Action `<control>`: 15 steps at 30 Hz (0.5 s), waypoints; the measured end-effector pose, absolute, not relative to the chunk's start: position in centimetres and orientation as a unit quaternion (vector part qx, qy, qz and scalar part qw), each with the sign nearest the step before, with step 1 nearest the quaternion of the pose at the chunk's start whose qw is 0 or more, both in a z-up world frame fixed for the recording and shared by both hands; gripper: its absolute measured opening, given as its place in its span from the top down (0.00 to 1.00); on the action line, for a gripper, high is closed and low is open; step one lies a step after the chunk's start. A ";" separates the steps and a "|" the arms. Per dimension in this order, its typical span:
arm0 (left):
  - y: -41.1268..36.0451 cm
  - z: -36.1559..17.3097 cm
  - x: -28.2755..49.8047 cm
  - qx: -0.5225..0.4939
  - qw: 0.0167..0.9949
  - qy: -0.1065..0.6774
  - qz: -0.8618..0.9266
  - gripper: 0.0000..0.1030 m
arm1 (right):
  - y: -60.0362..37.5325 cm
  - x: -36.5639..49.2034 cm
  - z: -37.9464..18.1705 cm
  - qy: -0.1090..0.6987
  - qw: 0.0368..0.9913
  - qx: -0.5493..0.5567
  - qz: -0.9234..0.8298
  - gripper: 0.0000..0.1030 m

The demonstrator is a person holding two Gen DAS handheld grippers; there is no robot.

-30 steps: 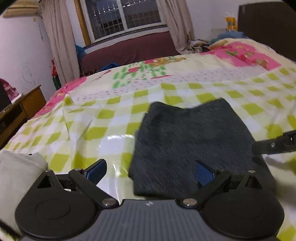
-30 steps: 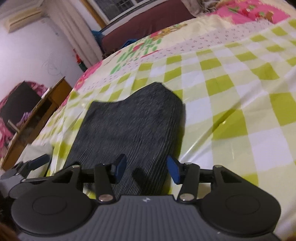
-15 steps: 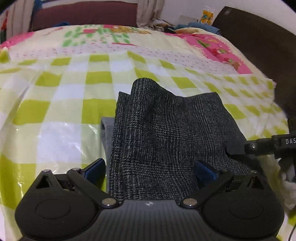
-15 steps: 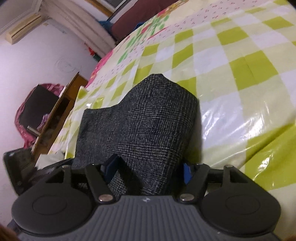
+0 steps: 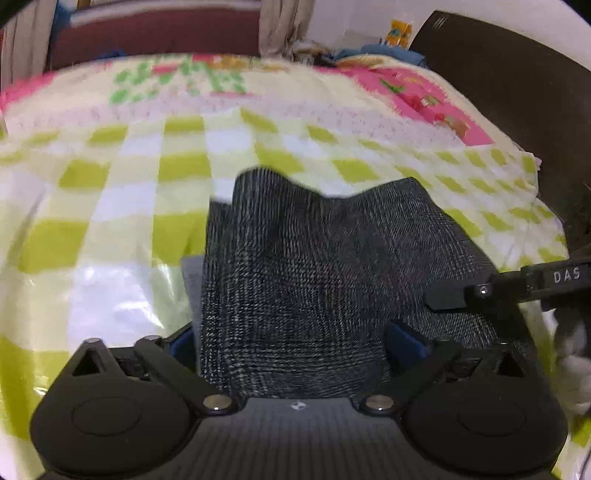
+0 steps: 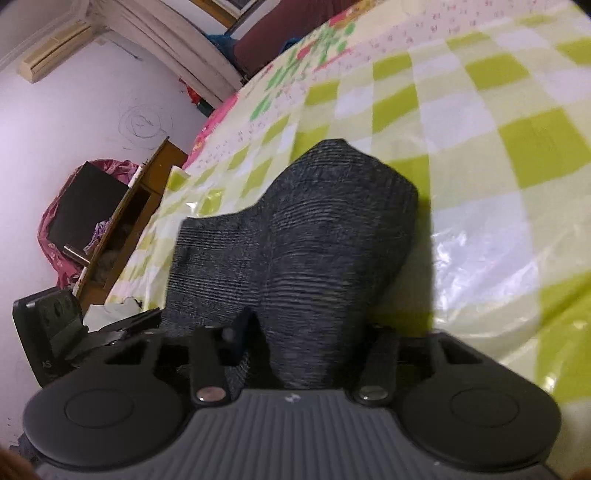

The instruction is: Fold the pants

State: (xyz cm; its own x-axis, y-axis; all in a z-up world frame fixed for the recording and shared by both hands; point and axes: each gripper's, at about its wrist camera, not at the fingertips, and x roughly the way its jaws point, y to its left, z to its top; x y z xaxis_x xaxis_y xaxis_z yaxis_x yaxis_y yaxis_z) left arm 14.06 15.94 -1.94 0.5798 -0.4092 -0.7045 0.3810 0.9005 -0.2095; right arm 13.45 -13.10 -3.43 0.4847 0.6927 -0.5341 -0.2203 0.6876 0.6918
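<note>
Folded dark grey pants (image 5: 314,266) lie on the green-checked bed cover (image 5: 110,229), their near edge humped up. My left gripper (image 5: 291,339) stands wide open at that near edge, with the cloth filling the gap between its blue fingers (image 5: 406,338). In the right wrist view the pants (image 6: 314,229) bulge up between the jaws of my right gripper (image 6: 314,332), which are closing and pinch the fold. The cloth hides its right finger. A finger of the right gripper (image 5: 447,299) shows at the pants' right side in the left wrist view.
A dark headboard (image 5: 517,110) stands at the right of the bed. A wooden cabinet (image 6: 136,221) and a black box (image 6: 88,199) stand beyond the bed's left edge. A maroon bench (image 5: 159,33) runs along the far end. Something white (image 5: 569,343) lies beside the pants.
Both grippers have moved forward onto the pants' near edge. The flat pants now hump up between the fingers. The right jaws widened, then narrowed on the cloth.
</note>
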 end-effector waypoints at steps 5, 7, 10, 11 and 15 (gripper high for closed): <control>14.1 0.8 13.5 -0.022 0.885 0.389 -0.255 0.23 | -16.1 11.8 -1.3 0.396 0.817 0.309 0.285 0.73; 12.0 1.4 13.8 -0.012 0.883 0.386 -0.267 0.23 | -17.9 11.3 -0.6 0.377 0.819 0.331 0.279 0.74; 8.3 2.3 14.9 -0.010 0.877 0.380 -0.294 0.23 | -21.8 10.3 0.5 0.348 0.832 0.343 0.264 0.74; 6.7 2.6 15.5 -0.008 0.874 0.378 -0.305 0.24 | -23.4 10.1 0.9 0.340 0.836 0.348 0.254 0.74; -3.0 3.8 18.6 0.012 0.854 0.367 -0.369 0.27 | -31.9 8.9 2.1 0.304 0.861 0.363 0.184 0.74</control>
